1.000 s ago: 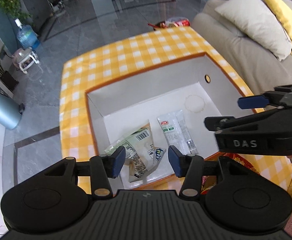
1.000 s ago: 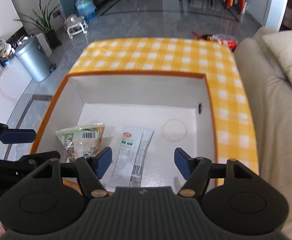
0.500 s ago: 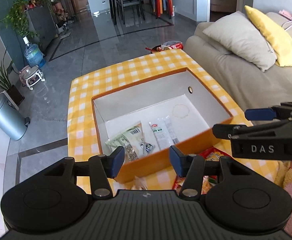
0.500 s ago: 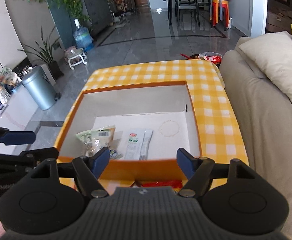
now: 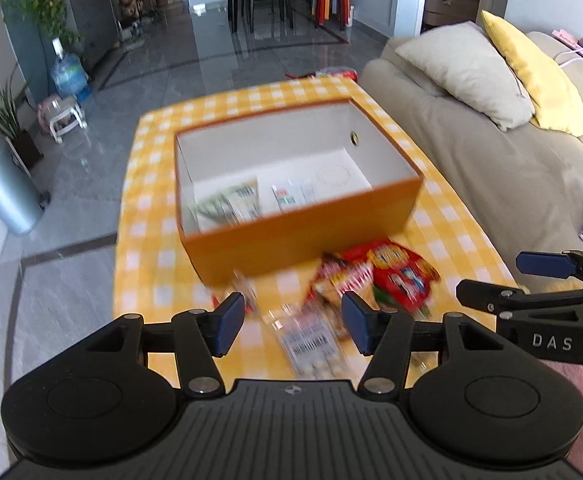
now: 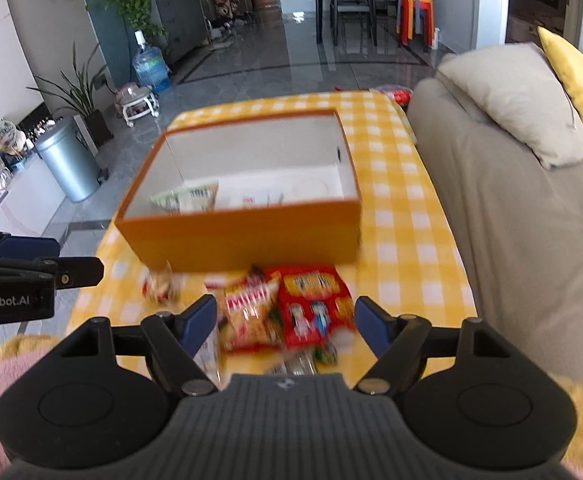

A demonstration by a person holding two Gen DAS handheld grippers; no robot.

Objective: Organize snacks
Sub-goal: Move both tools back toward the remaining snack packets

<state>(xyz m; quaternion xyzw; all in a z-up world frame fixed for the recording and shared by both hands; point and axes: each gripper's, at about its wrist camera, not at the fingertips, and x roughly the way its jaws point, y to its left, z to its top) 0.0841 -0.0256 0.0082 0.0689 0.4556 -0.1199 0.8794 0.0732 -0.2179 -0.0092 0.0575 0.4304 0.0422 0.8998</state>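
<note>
While both claws hang empty with jaws opening, the left claw (image 5: 293, 322) above a clear barcode packet (image 5: 311, 342) and the right claw (image 6: 285, 322) above the red snack bags (image 6: 311, 304), the loose snacks overlap on the desk (image 6: 403, 216) beside the orange box (image 6: 247, 236). Risk: a pinch may catch two wrappers or slip off glossy film, dropping one short of the box.

A grey sofa (image 5: 491, 168) bears a beige pillow (image 5: 467, 68) and yellow cushion (image 5: 535, 76).
</note>
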